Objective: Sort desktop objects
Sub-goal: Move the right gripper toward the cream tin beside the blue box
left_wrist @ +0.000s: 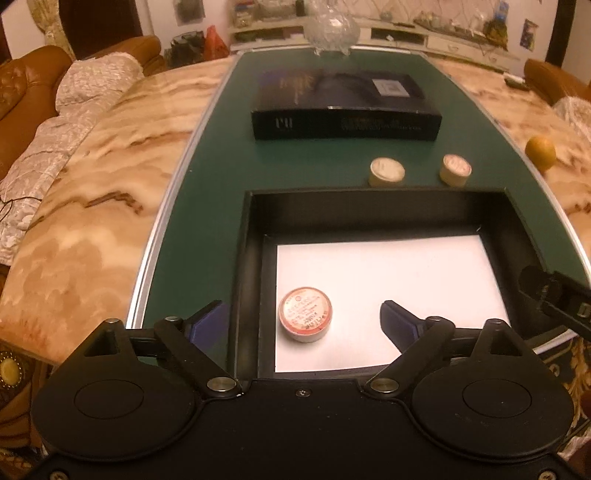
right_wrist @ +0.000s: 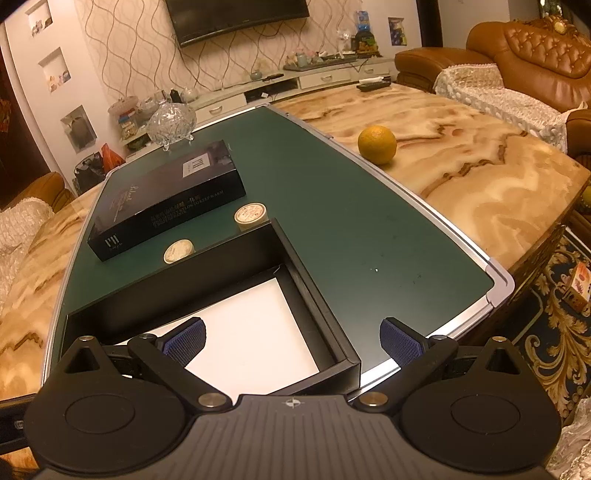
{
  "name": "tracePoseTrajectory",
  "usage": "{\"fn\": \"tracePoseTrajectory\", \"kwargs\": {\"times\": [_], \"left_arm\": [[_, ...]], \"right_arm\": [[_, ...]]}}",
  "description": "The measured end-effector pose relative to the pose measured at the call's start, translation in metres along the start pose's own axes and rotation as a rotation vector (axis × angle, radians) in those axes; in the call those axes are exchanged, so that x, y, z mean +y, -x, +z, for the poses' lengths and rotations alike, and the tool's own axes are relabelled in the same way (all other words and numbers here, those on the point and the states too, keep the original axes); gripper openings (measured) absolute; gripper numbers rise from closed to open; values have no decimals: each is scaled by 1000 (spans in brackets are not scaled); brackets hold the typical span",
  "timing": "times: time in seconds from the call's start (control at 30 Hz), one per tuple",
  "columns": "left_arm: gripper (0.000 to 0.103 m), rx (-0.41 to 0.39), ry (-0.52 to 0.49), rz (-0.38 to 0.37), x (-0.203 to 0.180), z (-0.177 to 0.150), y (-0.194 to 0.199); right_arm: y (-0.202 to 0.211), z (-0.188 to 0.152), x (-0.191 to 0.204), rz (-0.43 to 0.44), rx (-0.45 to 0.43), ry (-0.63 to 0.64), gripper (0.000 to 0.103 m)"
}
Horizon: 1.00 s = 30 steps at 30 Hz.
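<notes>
A black open box (left_wrist: 255, 221) with a white floor sits on the green board (left_wrist: 207, 177). A small round tin with a red label (left_wrist: 305, 314) lies inside it at the near left. Two more round tins (left_wrist: 386, 171) (left_wrist: 455, 169) stand on the board just beyond the box's far wall; they also show in the right wrist view (right_wrist: 178, 251) (right_wrist: 251, 216). My left gripper (left_wrist: 301, 325) is open and empty, hovering over the box with the tin between its fingers' line. My right gripper (right_wrist: 293, 341) is open and empty over the box's near right corner (right_wrist: 347, 363).
A black flat carton (left_wrist: 345, 107) lies on the board behind the tins. A glass bowl (left_wrist: 332, 31) stands at the board's far end. An orange (right_wrist: 376, 144) rests on the marble table (right_wrist: 480, 177) to the right. Sofas flank the table.
</notes>
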State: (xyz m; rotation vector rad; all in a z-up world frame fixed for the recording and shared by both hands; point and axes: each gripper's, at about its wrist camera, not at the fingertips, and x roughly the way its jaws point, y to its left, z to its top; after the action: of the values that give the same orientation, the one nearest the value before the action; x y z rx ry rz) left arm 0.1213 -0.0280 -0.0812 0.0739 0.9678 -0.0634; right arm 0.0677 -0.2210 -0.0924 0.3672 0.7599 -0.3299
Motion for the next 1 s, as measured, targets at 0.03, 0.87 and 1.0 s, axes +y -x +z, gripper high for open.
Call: {"fn": "tracePoseTrajectory", "kwargs": {"times": [0.03,0.87,1.0], "left_arm": [[96,-1,4,1,2,0,1],[101,52,61,-29,17,-9,-14],[102,61,63,-37,18,-9,-18]], "right_arm": [[0,0,1,-2,0,2,103],[1,1,25,18,2,133,103],[2,5,36,18,-42,220,103]]}}
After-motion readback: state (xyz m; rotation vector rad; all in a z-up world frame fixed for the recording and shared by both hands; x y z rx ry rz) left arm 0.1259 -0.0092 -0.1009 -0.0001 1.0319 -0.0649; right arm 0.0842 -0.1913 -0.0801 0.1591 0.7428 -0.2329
